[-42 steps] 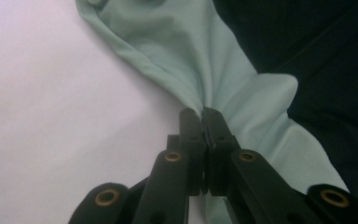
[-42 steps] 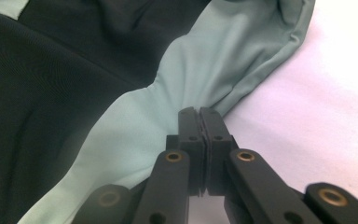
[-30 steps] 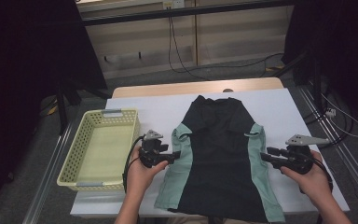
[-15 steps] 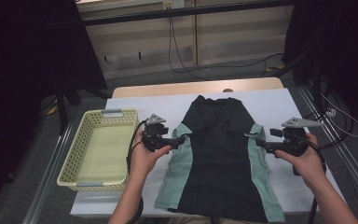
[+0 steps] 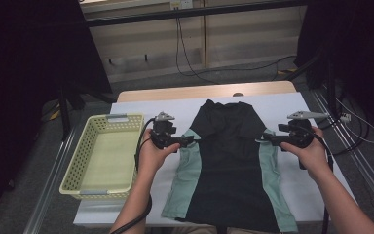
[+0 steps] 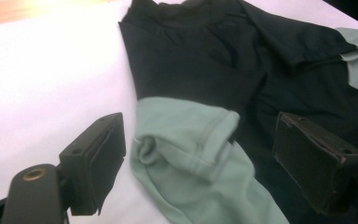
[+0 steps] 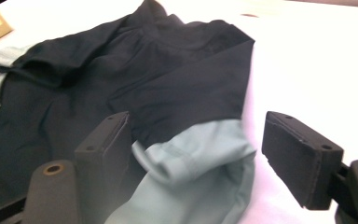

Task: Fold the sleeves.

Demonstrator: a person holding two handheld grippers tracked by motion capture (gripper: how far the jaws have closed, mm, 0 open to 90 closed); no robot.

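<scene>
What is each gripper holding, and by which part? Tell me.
Nothing. The left gripper and right gripper are open, fingers apart around the shirt's green sleeve cuffs without pinching them.

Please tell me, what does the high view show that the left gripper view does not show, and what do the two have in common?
High view alone: the yellow basket, both forearms, and the right hand-held gripper at the shirt's other sleeve. Left gripper view alone: the fold and stitched hem of the green sleeve cuff, lying loose between open jaws. Both: the black shirt, the white table cover and the left hand-held gripper.
</scene>
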